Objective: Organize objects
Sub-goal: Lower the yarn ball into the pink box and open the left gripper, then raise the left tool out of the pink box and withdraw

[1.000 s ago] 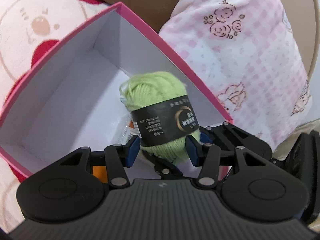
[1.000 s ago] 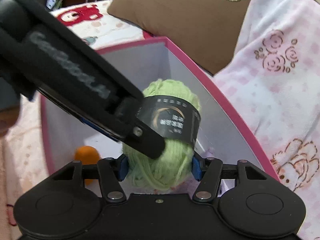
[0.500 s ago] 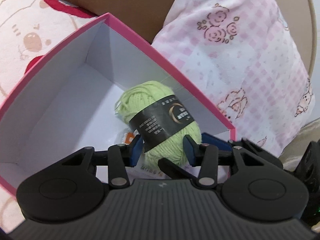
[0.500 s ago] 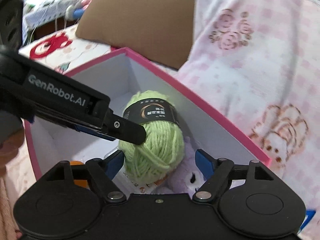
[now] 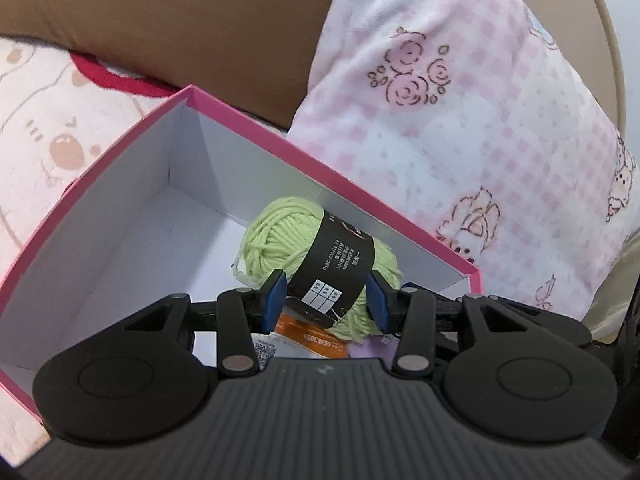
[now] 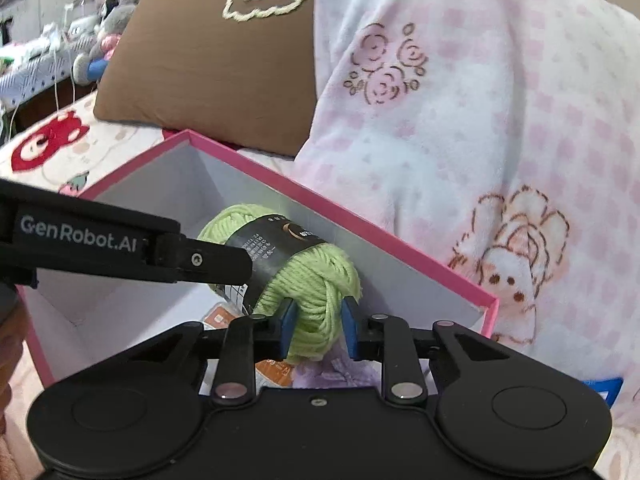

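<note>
A light green yarn ball [image 5: 280, 240] with a black paper band lies inside the pink box [image 5: 360, 192] against its right wall, resting on an orange and white packet [image 5: 308, 340] and a purple item. My left gripper [image 5: 326, 300] is open, its blue pads on either side of the band without pressing it. In the right wrist view the yarn [image 6: 316, 280] sits ahead of my right gripper [image 6: 318, 328], which is open, its pads flanking the yarn's near end. The left gripper's finger [image 6: 192, 260] crosses from the left and touches the band.
The pink box has white inner walls [image 6: 400, 276] and stands on a cartoon-print bedsheet [image 5: 44, 120]. A pink checked blanket [image 6: 480, 120] rises right behind the box. A brown pillow [image 6: 208, 60] lies at the back. Cluttered shelves are far left.
The right gripper let go of the yarn and drew back, then narrowed. The yarn settled lower in the box and rolled onto its side. The left gripper opened wider and pulled back.
</note>
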`<action>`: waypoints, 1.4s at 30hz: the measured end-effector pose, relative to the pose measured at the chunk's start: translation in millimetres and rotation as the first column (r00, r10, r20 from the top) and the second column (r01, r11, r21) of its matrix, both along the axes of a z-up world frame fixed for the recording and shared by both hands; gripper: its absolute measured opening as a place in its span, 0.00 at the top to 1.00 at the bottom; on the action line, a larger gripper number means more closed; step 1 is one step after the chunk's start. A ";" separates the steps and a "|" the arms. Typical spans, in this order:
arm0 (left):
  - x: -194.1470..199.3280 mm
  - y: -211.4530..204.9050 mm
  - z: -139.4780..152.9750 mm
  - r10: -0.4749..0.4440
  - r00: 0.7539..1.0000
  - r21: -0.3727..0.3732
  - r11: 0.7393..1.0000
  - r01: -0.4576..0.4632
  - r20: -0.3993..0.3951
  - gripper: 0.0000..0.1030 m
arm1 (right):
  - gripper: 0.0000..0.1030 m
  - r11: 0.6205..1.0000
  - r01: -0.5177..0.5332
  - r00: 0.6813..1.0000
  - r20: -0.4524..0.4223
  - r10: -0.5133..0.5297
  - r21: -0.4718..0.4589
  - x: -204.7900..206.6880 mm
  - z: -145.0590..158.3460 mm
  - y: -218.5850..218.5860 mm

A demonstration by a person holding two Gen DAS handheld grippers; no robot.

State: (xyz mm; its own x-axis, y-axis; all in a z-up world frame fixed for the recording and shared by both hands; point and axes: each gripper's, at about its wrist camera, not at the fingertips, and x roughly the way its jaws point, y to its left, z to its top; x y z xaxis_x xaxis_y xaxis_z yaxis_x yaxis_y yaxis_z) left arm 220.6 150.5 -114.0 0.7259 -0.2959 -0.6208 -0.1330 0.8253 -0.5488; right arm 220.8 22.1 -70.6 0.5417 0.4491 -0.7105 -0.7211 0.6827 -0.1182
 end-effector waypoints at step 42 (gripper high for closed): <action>-139.6 -35.8 144.1 -0.082 0.992 0.373 0.921 0.114 -0.100 0.24 | 0.29 0.983 0.064 0.994 -0.103 -0.047 0.170 -131.0 118.0 -98.3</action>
